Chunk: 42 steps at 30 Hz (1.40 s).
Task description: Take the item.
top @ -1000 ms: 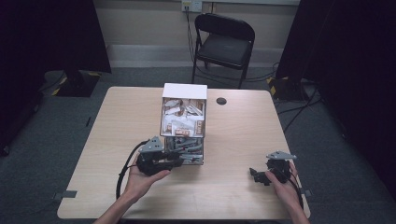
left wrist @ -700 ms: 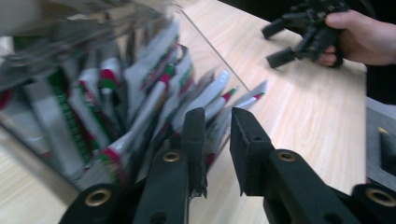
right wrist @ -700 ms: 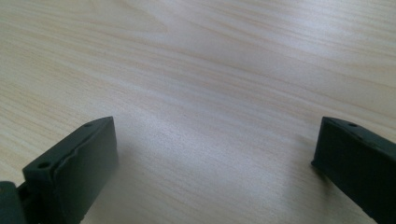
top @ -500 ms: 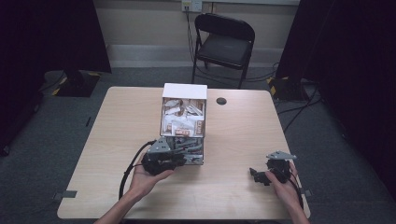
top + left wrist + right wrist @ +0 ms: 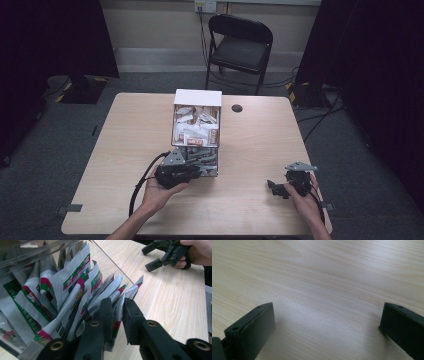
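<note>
Left gripper (image 5: 117,312) is at the front bottom compartment of the clear acrylic dispenser box (image 5: 196,131) with a white top, mid-worktop; jaws nearly closed, pinching the edge of one white sachet with green and red stripes (image 5: 117,322); a narrow gap remains between the jaws, taken up by the sachet; more of the same striped sachets (image 5: 50,297) stand packed upright and fanned just beside it, leaning against the clear wall; in the high view the left hand (image 5: 160,192) cups the gripper body from below, black cable (image 5: 140,182) looping off to its left.

Upper compartment of the box holds white and brown packets (image 5: 196,125), contents too small to read.

Right gripper (image 5: 327,325) sits low over bare light wood worktop (image 5: 324,277), jaws spread wide, nothing between them; in the high view the right hand (image 5: 302,197) holds it near the worktop's front right corner, well apart from the box, grey three-cornered plate (image 5: 300,166) on top; left gripper view shows it farther off, same open stance.

Small round black disc (image 5: 237,108) lies on the worktop beside the box, toward the far edge; black folding chair (image 5: 240,42) stands behind the worktop.
</note>
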Each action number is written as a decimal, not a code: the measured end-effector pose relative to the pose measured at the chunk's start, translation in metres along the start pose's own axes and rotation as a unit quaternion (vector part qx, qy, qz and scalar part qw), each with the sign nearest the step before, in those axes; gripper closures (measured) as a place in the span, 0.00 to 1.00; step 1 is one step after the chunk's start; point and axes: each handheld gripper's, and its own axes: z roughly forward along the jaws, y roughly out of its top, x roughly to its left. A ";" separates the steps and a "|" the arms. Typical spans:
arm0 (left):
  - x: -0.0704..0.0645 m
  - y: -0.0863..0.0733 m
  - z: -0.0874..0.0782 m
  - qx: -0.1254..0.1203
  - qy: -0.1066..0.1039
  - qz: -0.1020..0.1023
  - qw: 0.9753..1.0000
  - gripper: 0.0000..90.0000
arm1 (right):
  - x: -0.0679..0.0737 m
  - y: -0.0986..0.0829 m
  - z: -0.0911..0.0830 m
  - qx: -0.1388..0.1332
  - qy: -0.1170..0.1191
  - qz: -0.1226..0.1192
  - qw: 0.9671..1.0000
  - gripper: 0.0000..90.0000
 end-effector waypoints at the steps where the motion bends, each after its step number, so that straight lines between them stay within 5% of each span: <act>1: 0.000 -0.001 0.000 -0.001 0.001 0.000 1.000 0.89 | 0.000 0.000 0.000 0.000 0.000 -0.001 1.000 0.00; 12: 0.003 -0.004 0.000 -0.009 -0.001 -0.011 1.000 0.99 | 0.000 0.000 0.000 0.000 0.000 -0.001 1.000 0.00; 18: 0.008 -0.008 0.001 -0.023 -0.012 -0.044 0.999 0.96 | 0.000 0.000 0.000 0.000 0.000 -0.001 1.000 0.00; 23: 0.007 -0.009 0.004 -0.023 -0.013 -0.040 0.999 0.91 | 0.000 0.000 0.000 0.000 0.000 -0.001 1.000 0.00; 26: 0.007 -0.009 0.004 -0.023 -0.011 -0.039 0.999 0.99 | 0.000 0.000 0.000 0.000 0.000 -0.001 1.000 0.00; 42: 0.006 -0.005 0.000 -0.031 -0.018 -0.037 0.999 1.00 | 0.000 0.000 0.000 0.000 0.000 -0.001 1.000 0.00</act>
